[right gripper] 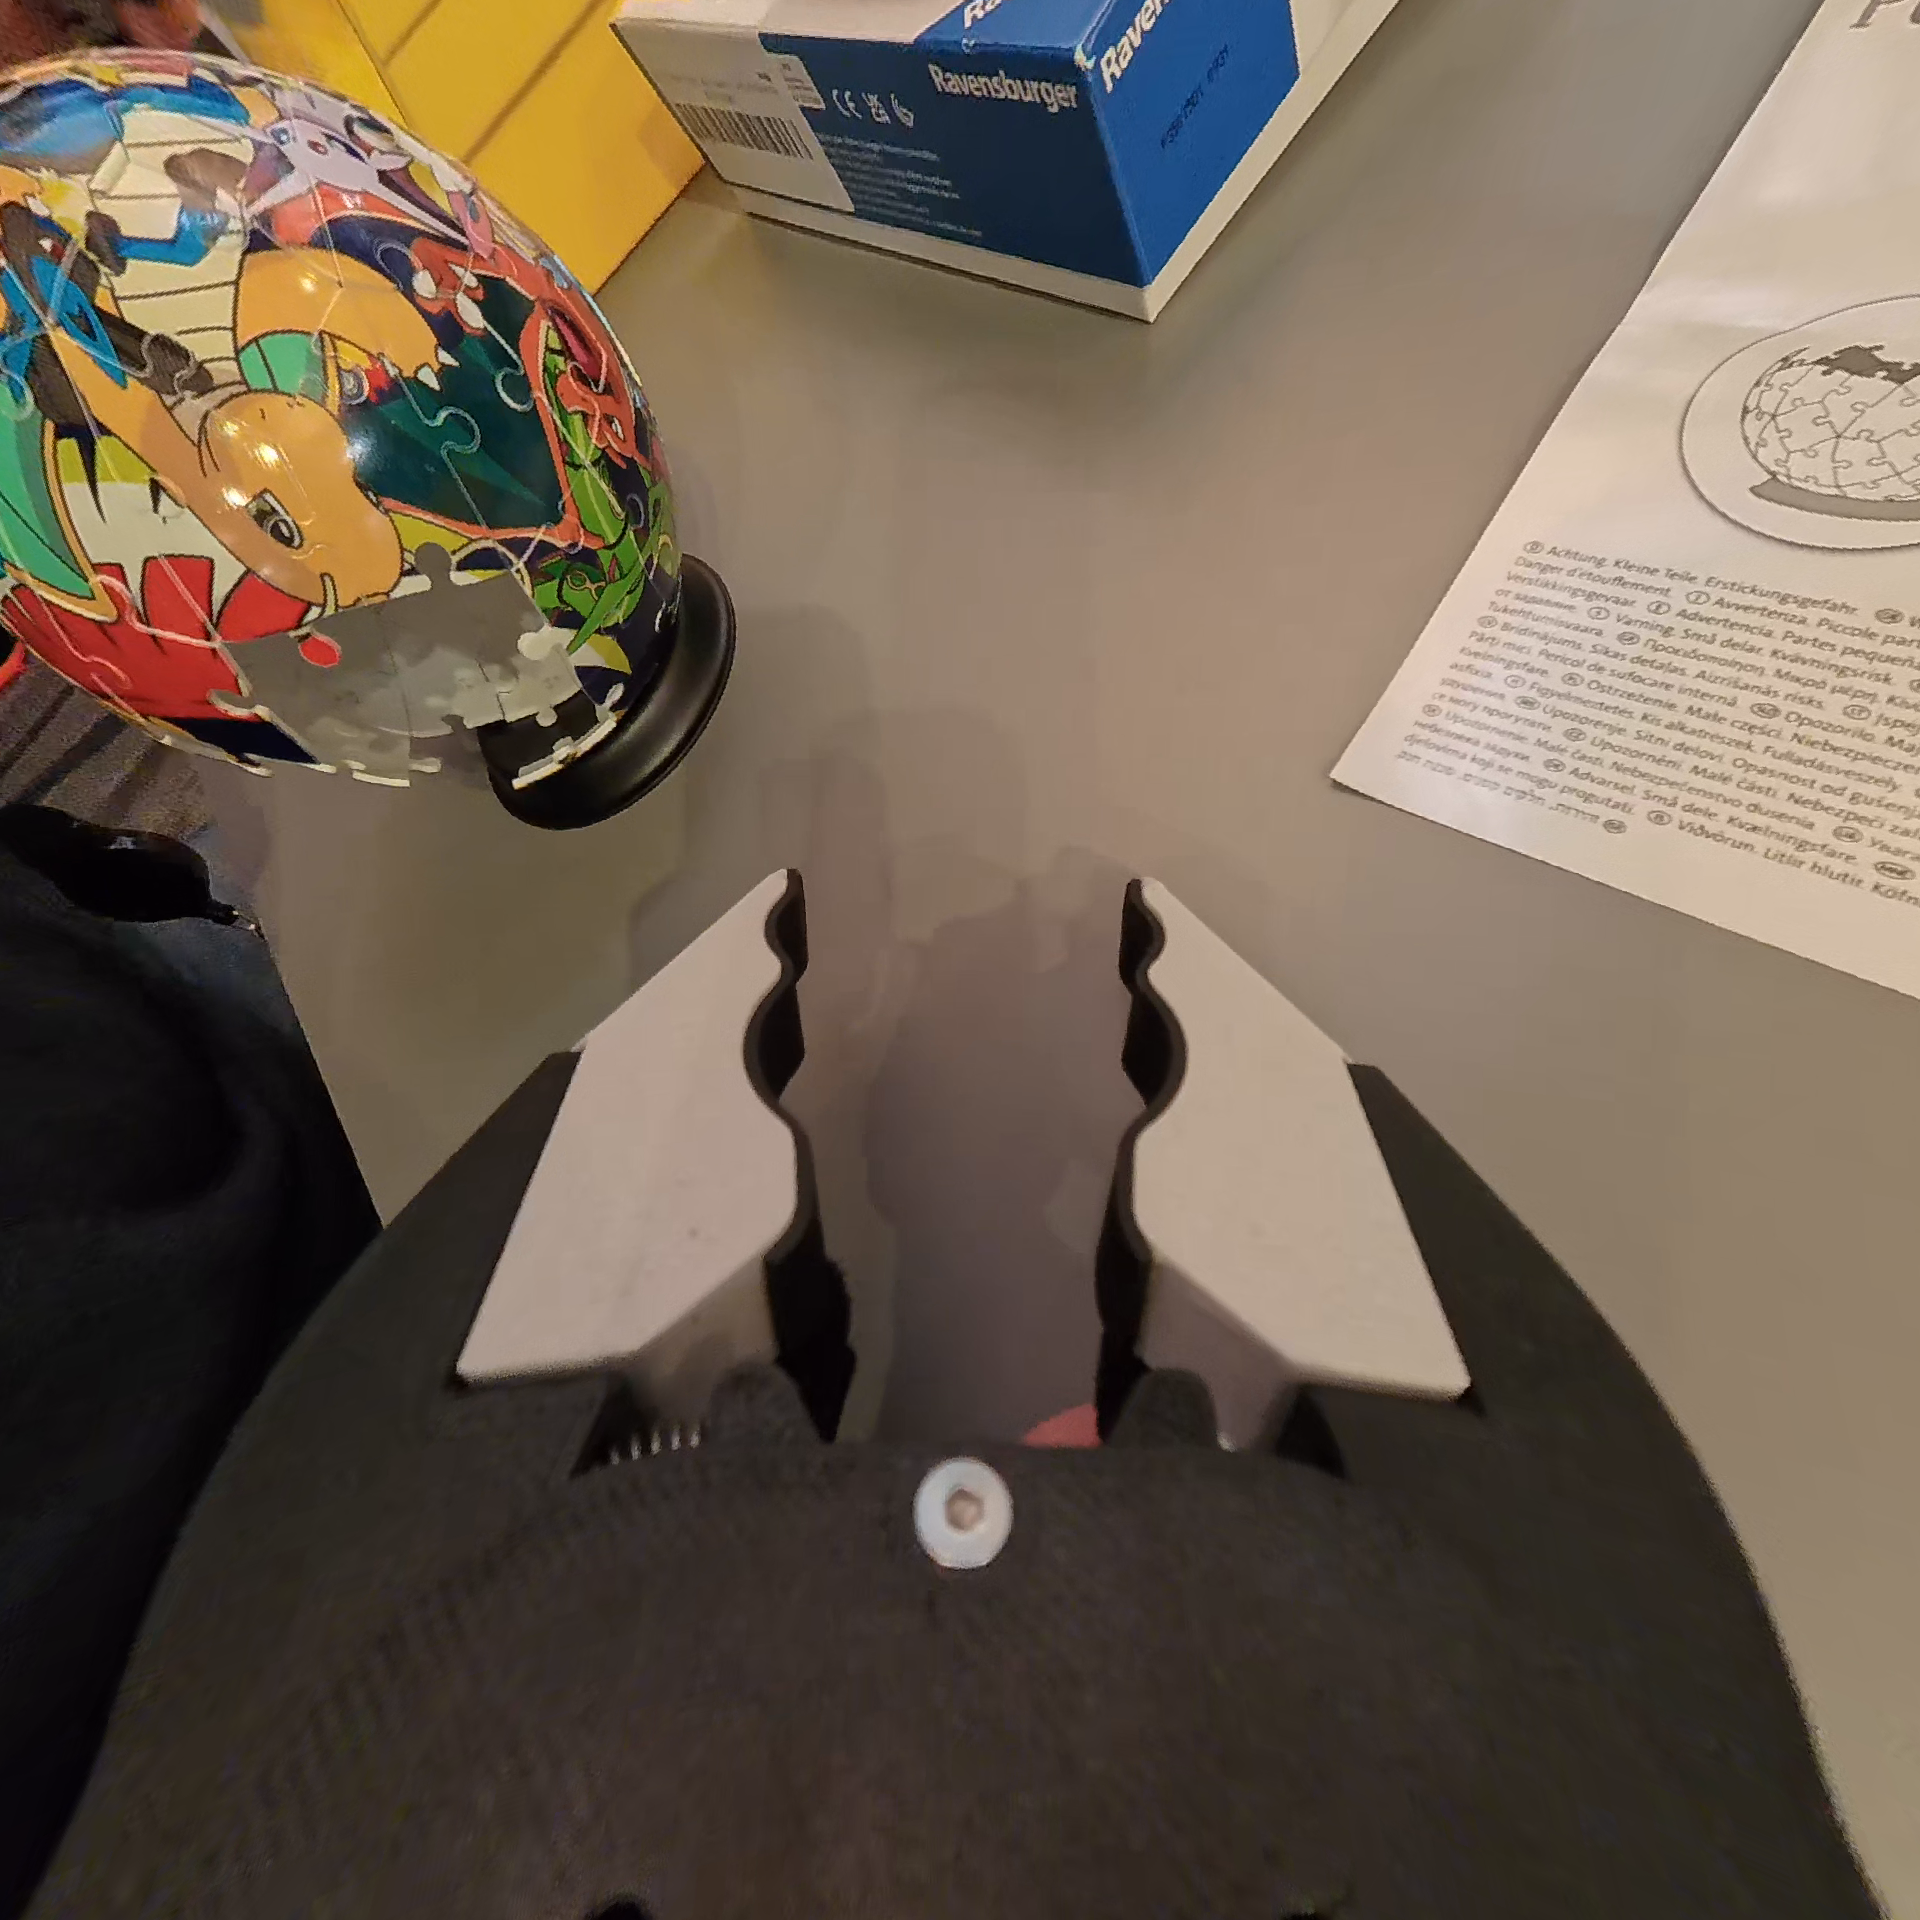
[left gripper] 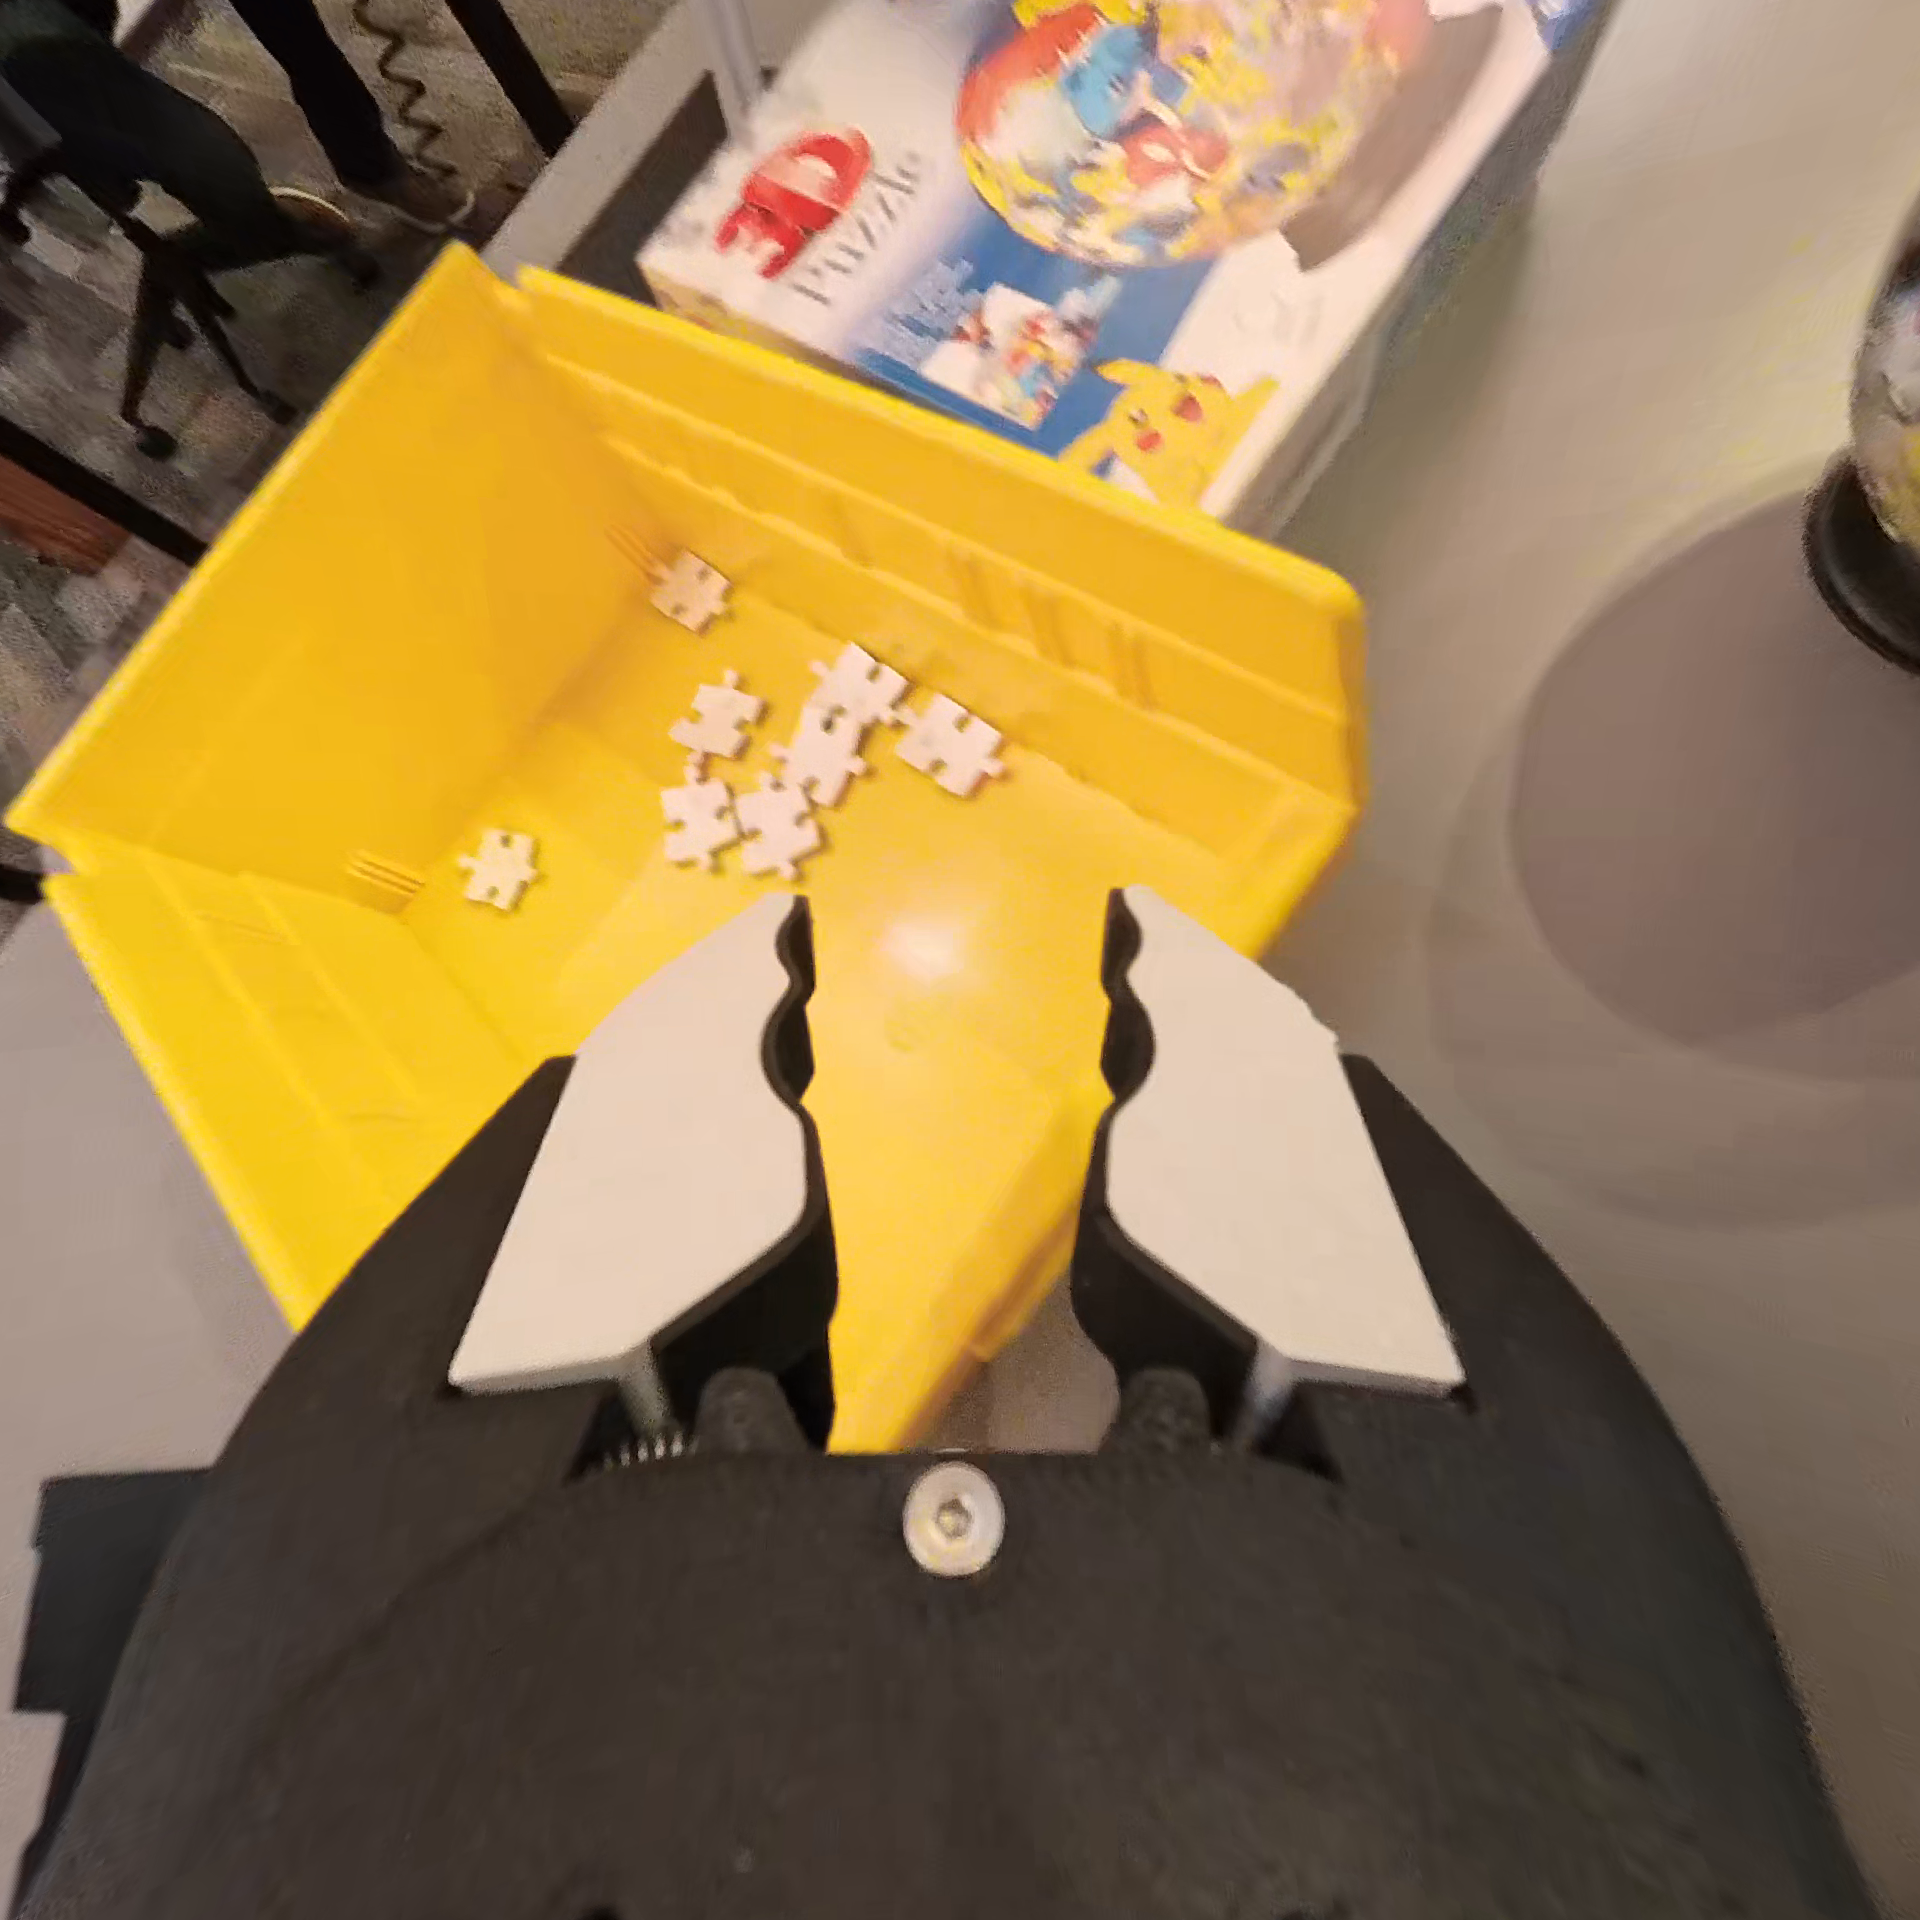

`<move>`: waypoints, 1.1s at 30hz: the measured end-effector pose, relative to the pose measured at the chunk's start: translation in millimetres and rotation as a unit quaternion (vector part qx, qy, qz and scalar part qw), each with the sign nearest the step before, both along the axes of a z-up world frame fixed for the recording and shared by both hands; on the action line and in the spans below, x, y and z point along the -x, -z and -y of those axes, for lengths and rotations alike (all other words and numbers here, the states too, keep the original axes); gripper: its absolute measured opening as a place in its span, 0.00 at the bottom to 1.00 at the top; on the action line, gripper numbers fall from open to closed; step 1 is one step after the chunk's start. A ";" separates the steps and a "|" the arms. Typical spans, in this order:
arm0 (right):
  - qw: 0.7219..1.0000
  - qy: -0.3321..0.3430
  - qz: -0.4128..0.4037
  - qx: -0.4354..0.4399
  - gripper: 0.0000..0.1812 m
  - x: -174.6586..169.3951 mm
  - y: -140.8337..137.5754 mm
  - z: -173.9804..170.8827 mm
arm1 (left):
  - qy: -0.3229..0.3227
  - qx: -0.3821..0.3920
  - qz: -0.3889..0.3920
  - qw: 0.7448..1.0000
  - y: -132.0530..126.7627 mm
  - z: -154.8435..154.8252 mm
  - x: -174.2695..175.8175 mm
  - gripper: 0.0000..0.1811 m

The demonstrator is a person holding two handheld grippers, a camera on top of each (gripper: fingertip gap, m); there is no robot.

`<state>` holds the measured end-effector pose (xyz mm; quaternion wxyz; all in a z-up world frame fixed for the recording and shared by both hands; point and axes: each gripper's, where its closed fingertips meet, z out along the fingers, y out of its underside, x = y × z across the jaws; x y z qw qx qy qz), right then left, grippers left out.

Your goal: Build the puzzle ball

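The loose puzzle pieces [left gripper: 821, 748] are judged light, thin and rigid, lying flat with pale backs up on the smooth floor of the yellow bin [left gripper: 343, 644]; they will likely slide under a fingertip, so each is best taken across two opposite edges or levered up against the bin wall, and one lying clear of the cluster is the easier pick. The puzzle ball [right gripper: 301, 416] is judged a hollow, glossy shell, light and apt to pop apart if squeezed; hold should fall on its finished area, away from the open edge. It sits on a black ring stand [right gripper: 644, 717] on the grey surface [right gripper: 1039, 623], beside the bin. Its surface shows bright cartoon creatures, with a gap at the lower part, just above the stand, exposing the pale inside of the far pieces. The left hand-held gripper [left gripper: 956, 904] hangs over the bin's near corner, fingers spread, empty. The right hand-held gripper [right gripper: 961, 883] hovers beyond the stand, fingers spread, empty. The puzzle box [right gripper: 987, 135] stands behind the ball; an instruction sheet [right gripper: 1662, 644] lies well clear of it.
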<state>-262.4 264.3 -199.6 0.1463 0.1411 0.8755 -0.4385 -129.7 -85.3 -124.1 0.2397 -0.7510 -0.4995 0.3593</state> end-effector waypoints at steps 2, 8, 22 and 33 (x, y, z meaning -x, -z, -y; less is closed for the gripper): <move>1.000 0.001 -0.001 0.001 0.33 0.4 -0.3 -0.1 | -0.002 0.008 -0.001 1.000 -8.7 11.7 22.5 0.29; 1.000 0.008 0.000 0.013 0.32 2.5 -3.5 -0.5 | 0.000 -0.030 0.061 0.998 12.3 45.1 86.6 0.23; 0.999 0.009 0.012 0.029 0.31 3.9 -8.0 -0.7 | -0.096 -0.102 0.234 0.962 86.7 78.1 79.2 0.13; 0.999 0.014 0.013 0.035 0.31 5.6 -9.9 -0.6 | -0.135 -0.067 0.167 0.974 33.0 90.5 62.4 0.16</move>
